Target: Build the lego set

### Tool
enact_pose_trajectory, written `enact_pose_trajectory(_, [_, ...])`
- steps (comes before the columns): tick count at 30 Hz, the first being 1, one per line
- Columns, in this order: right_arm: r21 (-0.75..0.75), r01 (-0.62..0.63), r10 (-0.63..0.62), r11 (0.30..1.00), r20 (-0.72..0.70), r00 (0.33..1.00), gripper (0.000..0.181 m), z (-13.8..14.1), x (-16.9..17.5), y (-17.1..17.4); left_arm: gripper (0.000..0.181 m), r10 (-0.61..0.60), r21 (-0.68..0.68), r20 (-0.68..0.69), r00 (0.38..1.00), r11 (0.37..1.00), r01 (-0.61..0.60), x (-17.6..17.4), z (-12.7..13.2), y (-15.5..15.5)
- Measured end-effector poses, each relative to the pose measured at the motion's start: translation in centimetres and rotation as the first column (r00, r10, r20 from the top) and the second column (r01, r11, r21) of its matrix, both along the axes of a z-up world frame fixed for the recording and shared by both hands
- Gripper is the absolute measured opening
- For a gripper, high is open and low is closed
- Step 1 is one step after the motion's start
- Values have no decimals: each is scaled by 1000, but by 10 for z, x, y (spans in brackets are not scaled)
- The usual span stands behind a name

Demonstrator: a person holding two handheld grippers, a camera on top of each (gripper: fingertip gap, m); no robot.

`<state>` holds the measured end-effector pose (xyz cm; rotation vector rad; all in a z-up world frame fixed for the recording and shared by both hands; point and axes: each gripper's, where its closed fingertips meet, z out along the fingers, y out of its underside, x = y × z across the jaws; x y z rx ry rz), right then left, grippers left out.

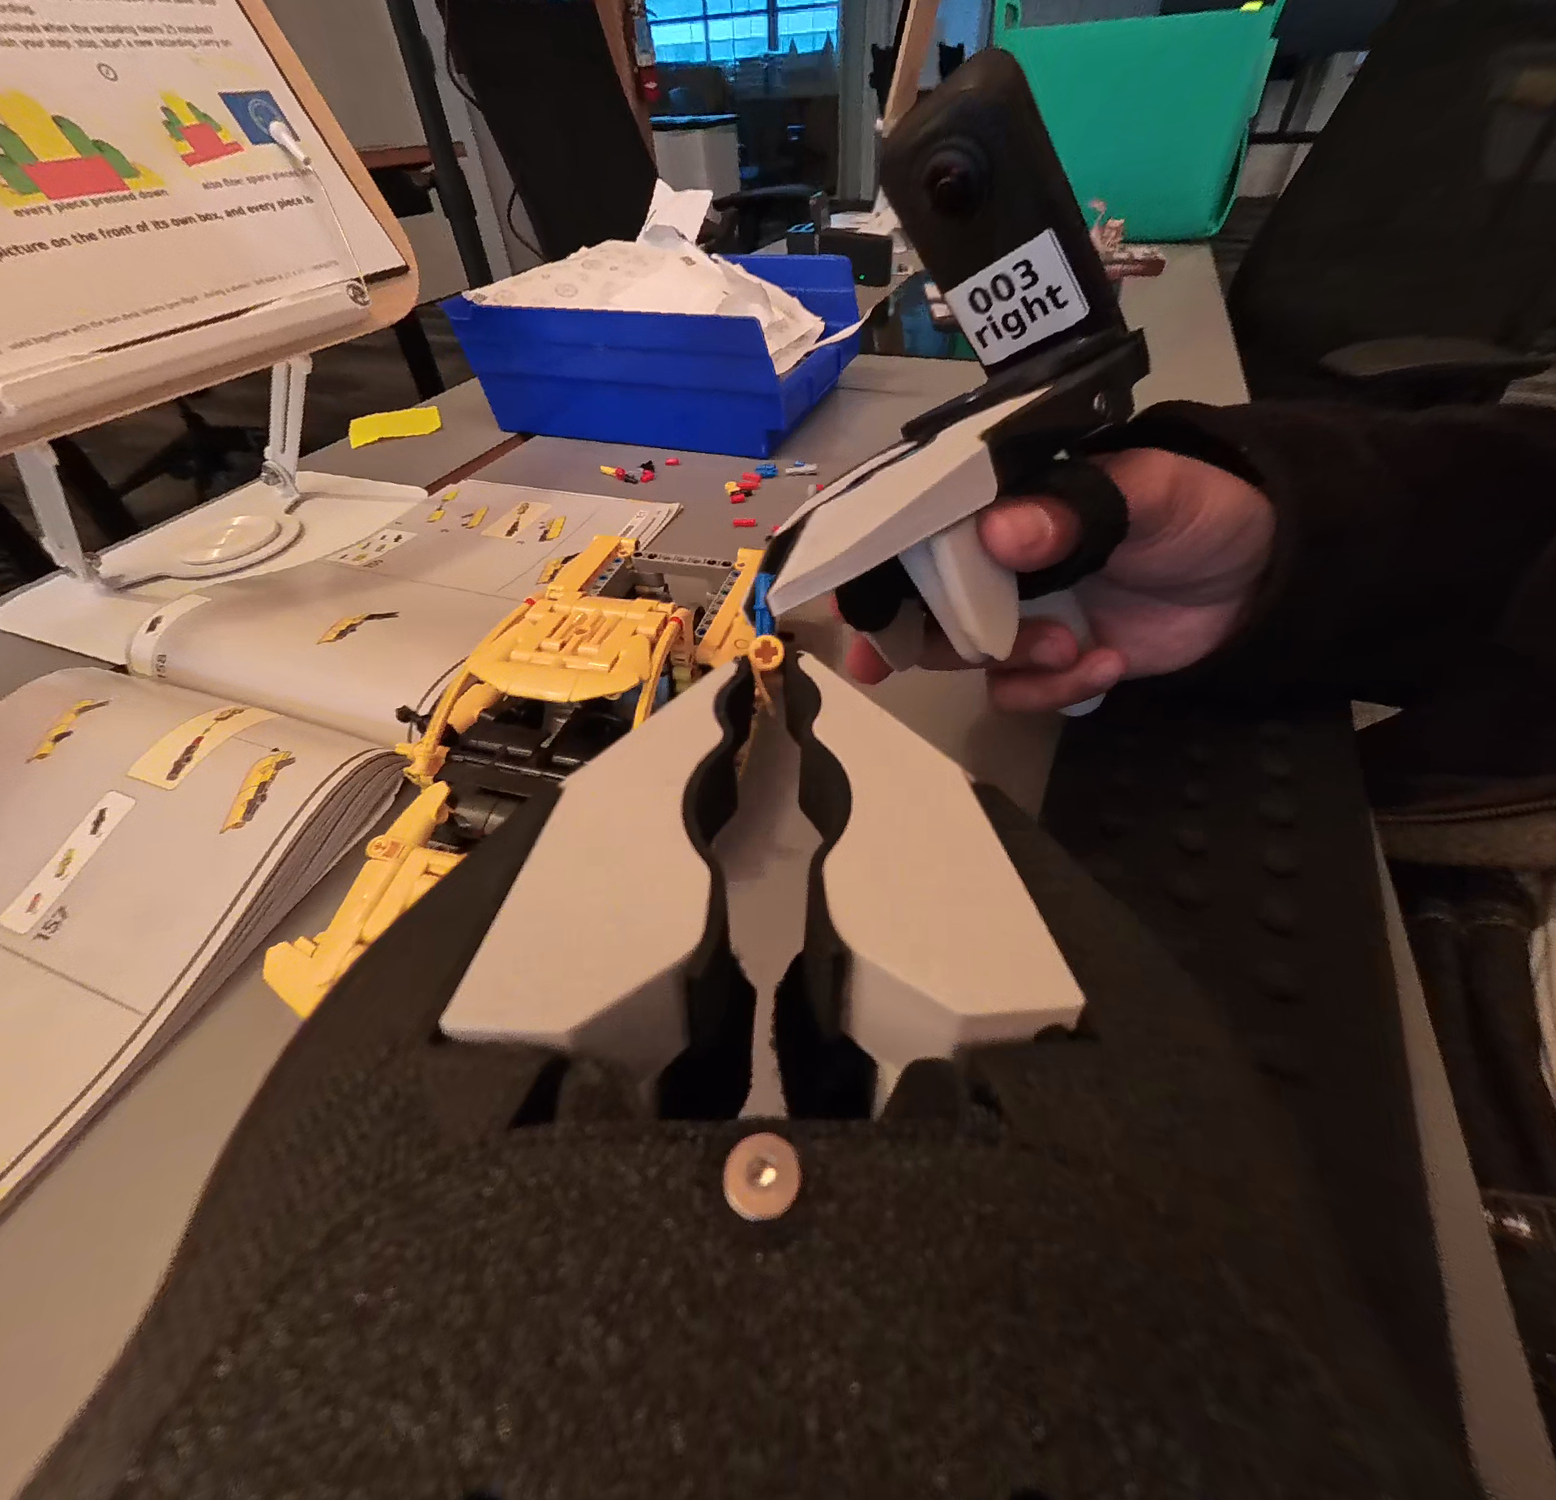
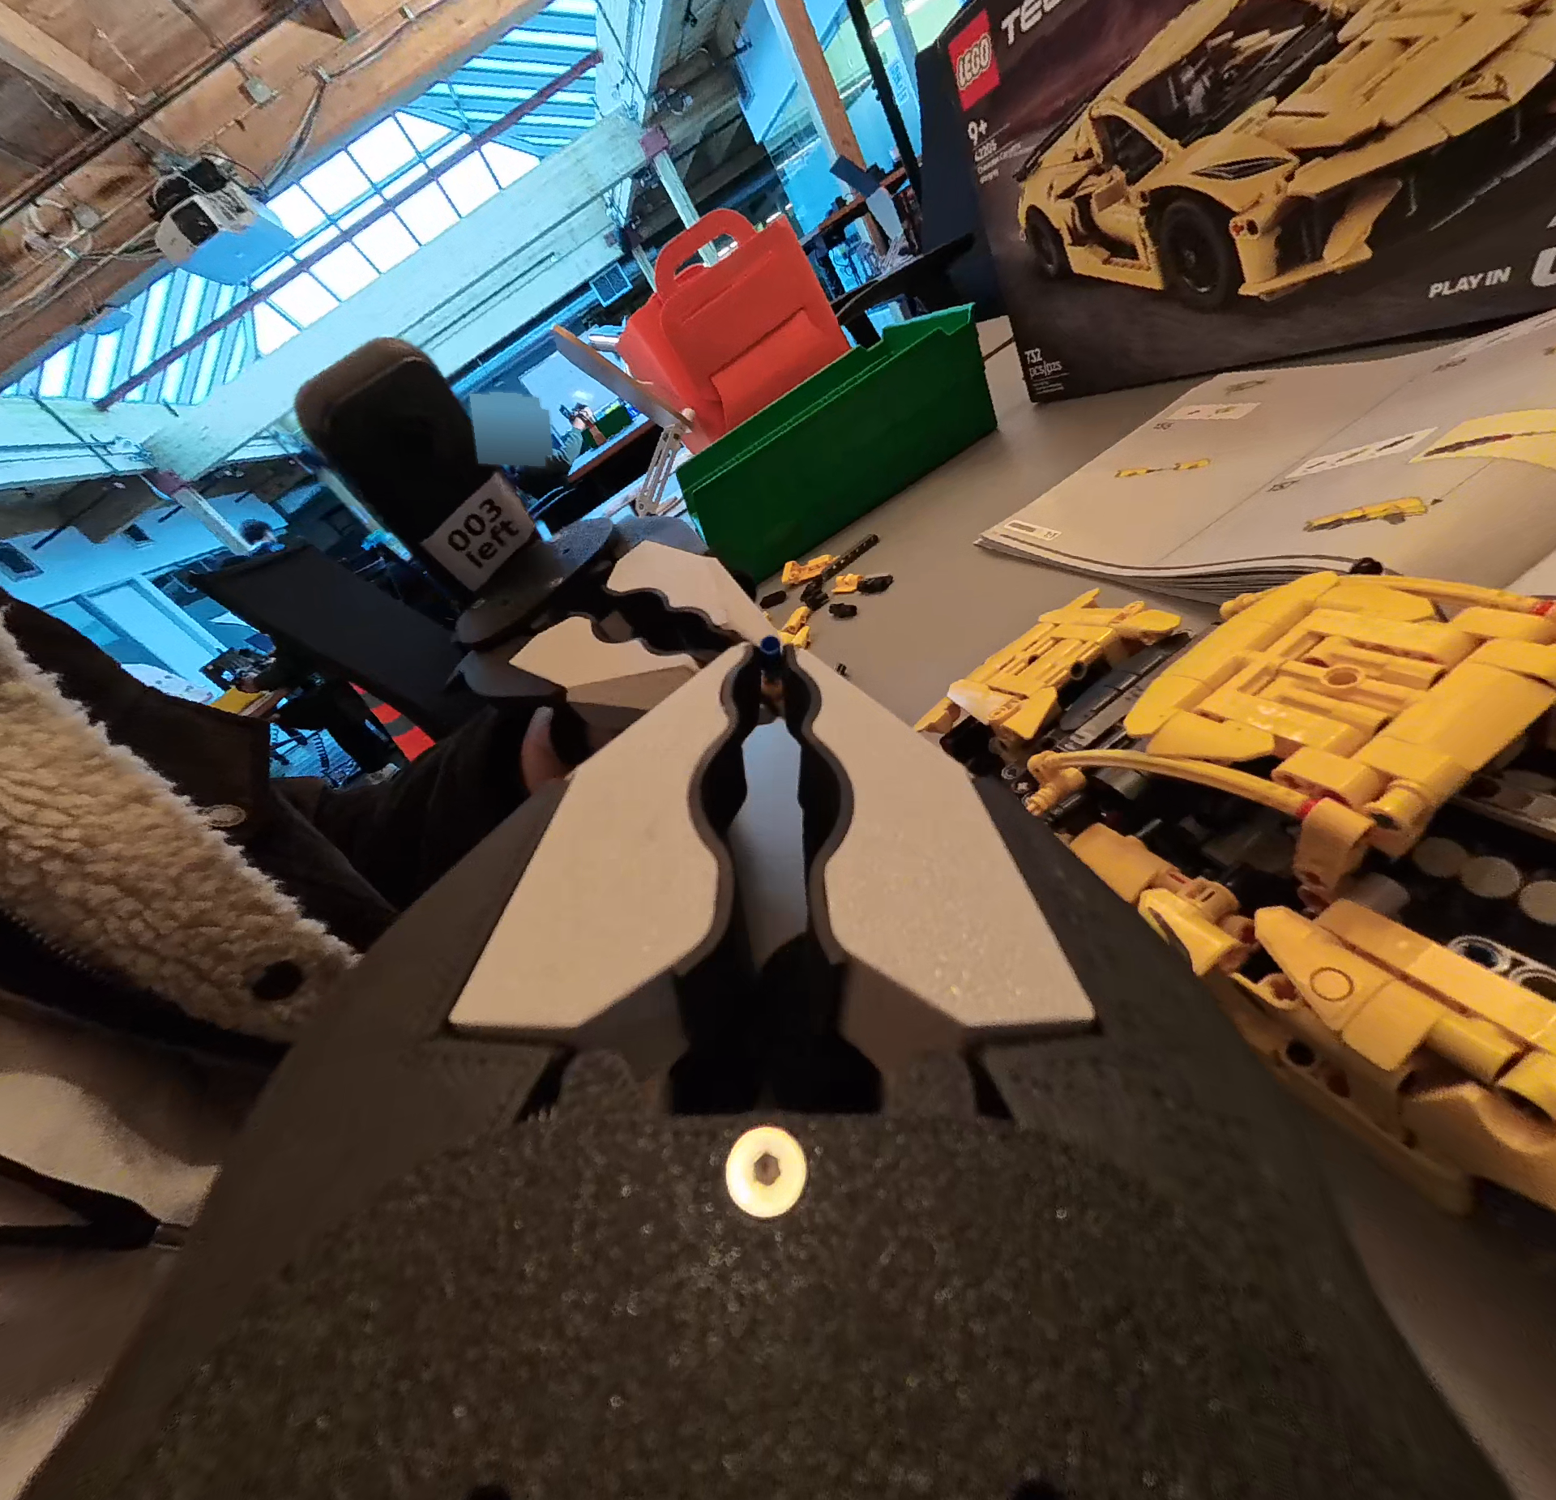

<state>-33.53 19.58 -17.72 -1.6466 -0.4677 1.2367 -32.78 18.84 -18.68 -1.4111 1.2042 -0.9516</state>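
The half-built yellow lego car lies on the grey table, over the open instruction booklet. My left gripper is shut on a small yellow piece with a cross hole, held just right of the car's roof. My right gripper is shut on a small blue pin. The two tips almost meet: the right gripper comes in from the upper right, and the left gripper faces it in the right wrist view. The car lies to the right there.
A blue bin of torn paper bags stands behind the car, with loose small pins before it. A document stand is at the left. A green bin, the set's box and loose yellow and black pieces are in the right wrist view. Less than 4 cm separates the two grippers' tips.
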Motion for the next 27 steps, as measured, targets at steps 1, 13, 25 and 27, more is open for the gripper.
enact_pose_trajectory(1, [-5,0,0,1000,-2,1000,5,0,0,0,6,10,21,-9,1000,1000,-10,0,0,0])
enact_pose_trajectory(13, [-163,-11,-7,987,-113,994,4,-6,2,5,6,107,174,-86,991,981,-91,1,-6,7])
enact_pose_trajectory(25, [-150,93,-115,984,-142,983,5,-5,3,13,6,175,90,-61,983,982,-169,2,-4,13])
enact_pose_trajectory(27, [-115,106,-118,988,-107,987,5,-4,3,12,6,169,58,-48,984,984,-167,2,-3,13])
